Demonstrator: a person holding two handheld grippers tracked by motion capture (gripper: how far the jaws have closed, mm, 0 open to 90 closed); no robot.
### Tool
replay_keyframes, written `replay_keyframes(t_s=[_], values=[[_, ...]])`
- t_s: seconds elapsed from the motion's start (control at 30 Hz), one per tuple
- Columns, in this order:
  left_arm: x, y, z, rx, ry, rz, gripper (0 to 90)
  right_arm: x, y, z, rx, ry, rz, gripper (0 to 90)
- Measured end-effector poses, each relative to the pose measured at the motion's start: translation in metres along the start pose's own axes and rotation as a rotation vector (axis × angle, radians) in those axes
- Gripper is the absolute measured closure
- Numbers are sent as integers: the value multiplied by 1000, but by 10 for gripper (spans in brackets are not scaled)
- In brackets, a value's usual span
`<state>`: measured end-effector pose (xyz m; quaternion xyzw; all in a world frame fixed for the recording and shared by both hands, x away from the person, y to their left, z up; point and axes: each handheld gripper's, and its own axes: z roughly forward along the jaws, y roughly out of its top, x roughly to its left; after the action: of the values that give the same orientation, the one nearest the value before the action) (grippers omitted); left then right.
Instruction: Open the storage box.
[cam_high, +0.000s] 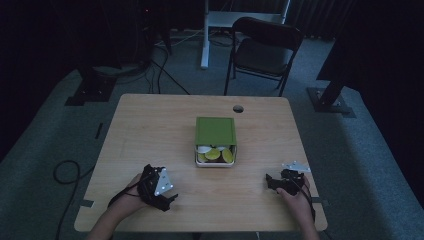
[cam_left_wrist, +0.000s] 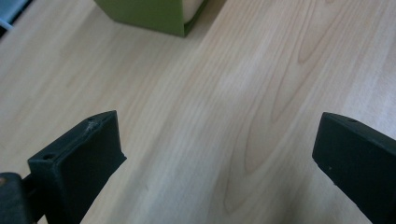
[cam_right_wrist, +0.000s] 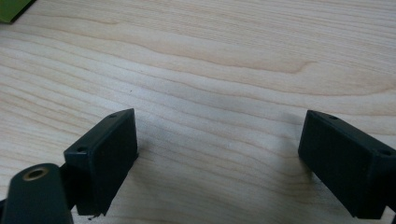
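My left claw (cam_high: 172, 198) and right claw (cam_high: 268, 180) both sit low over the surface (cam_high: 150, 130) near its front edge with jaws spread wide, nothing between them but bare wood grain. Ahead and between them, well apart from both, stands the green box (cam_high: 215, 131), its lid slid back so the pale and yellow-green pieces (cam_high: 214, 154) show at its near end. I see open wood all round the box and can read no writing on it.

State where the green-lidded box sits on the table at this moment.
In the high view the green-lidded box sits near the middle of the wooden table, beyond and between the left gripper and right gripper, touching neither.
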<state>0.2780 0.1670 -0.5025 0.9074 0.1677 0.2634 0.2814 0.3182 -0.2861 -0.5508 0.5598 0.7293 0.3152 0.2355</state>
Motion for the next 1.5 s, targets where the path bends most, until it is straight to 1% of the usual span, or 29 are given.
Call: replay_keyframes(t_s=[0.07, 0.1, 0.13, 0.2, 0.23, 0.3, 0.43, 0.47, 0.53, 0.6, 0.63, 0.73, 0.77, 0.8, 0.87, 0.9, 0.97, 1.1, 1.13, 1.17, 1.23, 1.27, 1.3, 1.37, 1.4, 1.47, 1.5], values=[[-4, 4, 1, -6, 14, 26, 13, 0, 0, 0, 0, 0, 0, 114], [-4, 4, 1, -6, 14, 26, 14, 0, 0, 0, 0, 0, 0, 114], [-7, 8, 3, -18, 29, 44, 13, 0, 0, 0, 0, 0, 0, 114], [-10, 12, 3, -24, 39, 67, 13, 0, 0, 0, 0, 0, 0, 114], [-12, 14, 4, -26, 51, 81, 13, 0, 0, 0, 0, 0, 0, 114], [-14, 18, 5, -29, 55, 99, 13, 0, 0, 0, 0, 0, 0, 114], [-21, 26, 9, -22, 98, 158, 14, 0, 0, 0, 0, 0, 0, 114], [-23, 28, 10, -22, 95, 162, 14, 0, 0, 0, 0, 0, 0, 114], [-25, 31, 12, -24, 105, 175, 14, 0, 0, 0, 0, 0, 0, 114], [-26, 34, 13, -32, 100, 179, 14, 0, 0, 0, 0, 0, 0, 114], [-28, 36, 14, -36, 107, 182, 13, 0, 0, 0, 0, 0, 0, 114], [-31, 41, 17, -42, 143, 207, 14, 0, 0, 0, 0, 0, 0, 114], [-33, 43, 18, -45, 158, 213, 38, 0, 0, 0, 0, 0, 0, 114], [-33, 45, 19, -48, 168, 219, 40, 0, 0, 0, 0, 0, 0, 114], [-35, 49, 21, -50, 166, 227, 40, 0, 0, 0, 0, 0, 1, 114], [-36, 51, 22, -56, 173, 230, 40, 0, 0, 0, 0, 0, 0, 114], [-38, 55, 24, -60, 175, 238, 40, 0, 0, 0, 0, 0, 0, 114], [-43, 62, 29, -62, 208, 277, 41, 0, 0, 0, 0, 0, 0, 114], [-43, 62, 29, -62, 208, 277, 63, 0, 0, 0, 0, 0, 0, 114], [-44, 65, 32, -50, 208, 292, 63, 0, 0, 0, -1, 0, 0, 114], [-47, 67, 35, -48, 230, 312, 75, 0, 0, 0, 0, 0, 0, 114], [-48, 68, 36, -52, 240, 321, 135, 0, 0, 0, -1, 0, 1, 114], [-49, 69, 37, -51, 251, 330, 148, 0, 0, 0, -1, 0, 1, 114], [-52, 71, 39, -44, 269, 358, 149, 0, 0, 0, -1, 1, 1, 114], [-53, 73, 40, -36, 283, 381, 149, 0, 0, 0, -1, 1, 1, 114], [-55, 76, 43, -29, 288, 397, 149, 0, 0, 0, -1, 1, 1, 114], [-55, 77, 44, -31, 299, 401, 149, 0, 0, 0, -1, 1, 1, 114]])
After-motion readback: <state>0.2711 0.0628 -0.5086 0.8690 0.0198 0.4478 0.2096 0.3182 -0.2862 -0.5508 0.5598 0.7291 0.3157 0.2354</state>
